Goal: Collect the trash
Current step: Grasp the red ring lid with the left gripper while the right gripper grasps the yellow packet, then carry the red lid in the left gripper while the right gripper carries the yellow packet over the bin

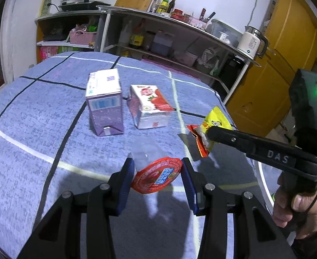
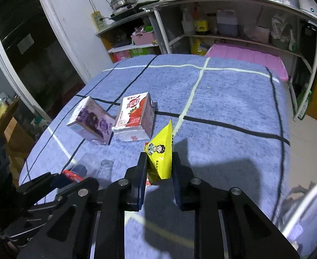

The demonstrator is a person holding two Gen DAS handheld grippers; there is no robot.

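While both grippers grip trash, each piece is light and crushable.
Right gripper (image 2: 158,170) pinches the limp yellow wrapper (image 2: 161,157); left gripper (image 1: 157,172) apparently clamps the thin clear cup (image 1: 152,164) near its lid.

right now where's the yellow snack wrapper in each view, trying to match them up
Left wrist view: the yellow snack wrapper sits at right of centre, pinched at the tip of the right gripper reaching in from the right edge.
Right wrist view: the wrapper stands at bottom centre, between the pads of that gripper.
Shared landmark: the strawberry carton, lying just left of the wrapper in both.
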